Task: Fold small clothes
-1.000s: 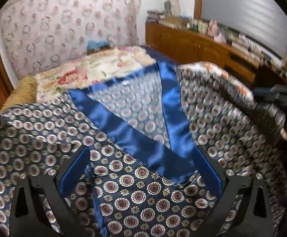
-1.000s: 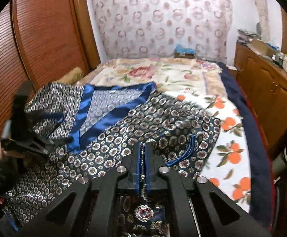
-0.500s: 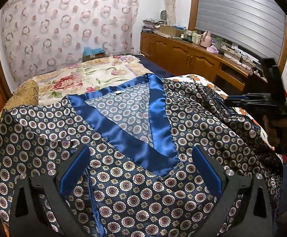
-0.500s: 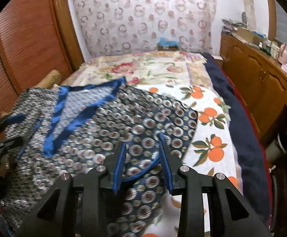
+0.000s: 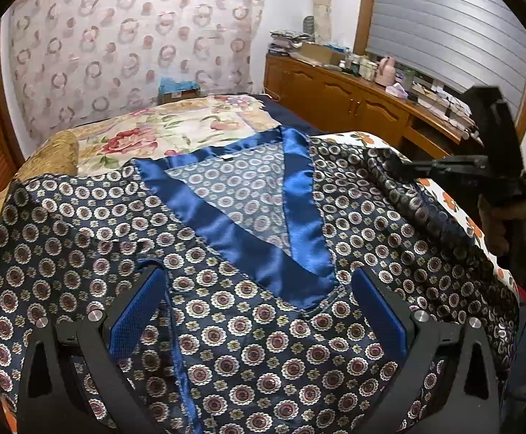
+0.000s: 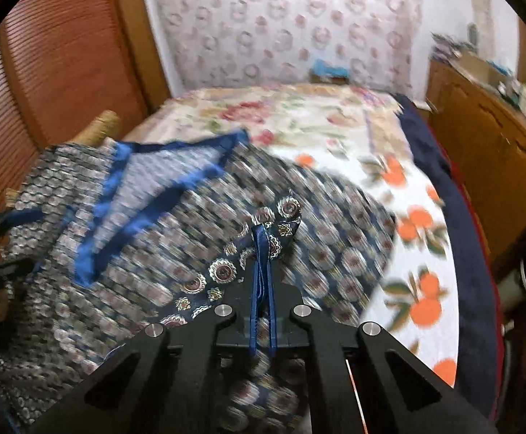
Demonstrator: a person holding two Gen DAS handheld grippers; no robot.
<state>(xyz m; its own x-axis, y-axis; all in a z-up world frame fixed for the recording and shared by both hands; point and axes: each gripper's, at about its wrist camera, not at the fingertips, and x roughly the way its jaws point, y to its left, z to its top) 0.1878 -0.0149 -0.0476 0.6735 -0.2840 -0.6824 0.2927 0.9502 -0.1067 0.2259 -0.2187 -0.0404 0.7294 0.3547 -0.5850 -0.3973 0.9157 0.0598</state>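
Observation:
A navy patterned top with a shiny blue V-neck trim lies face up on the bed. My left gripper is open and empty, its blue pads hovering just over the chest below the V. My right gripper is shut on the top's right edge, pinching a fold of patterned cloth and blue trim and lifting it. In the left wrist view the right gripper shows at the garment's right side. The right wrist view is motion-blurred.
The bed carries a floral cover at the far end and an orange-print sheet on the right. A wooden cabinet with clutter runs along the right wall. A wooden slatted door stands on the left.
My right gripper, open half a second ago, has shut on the top's right edge and lifted it. The left gripper stays open over the chest, nearly still.

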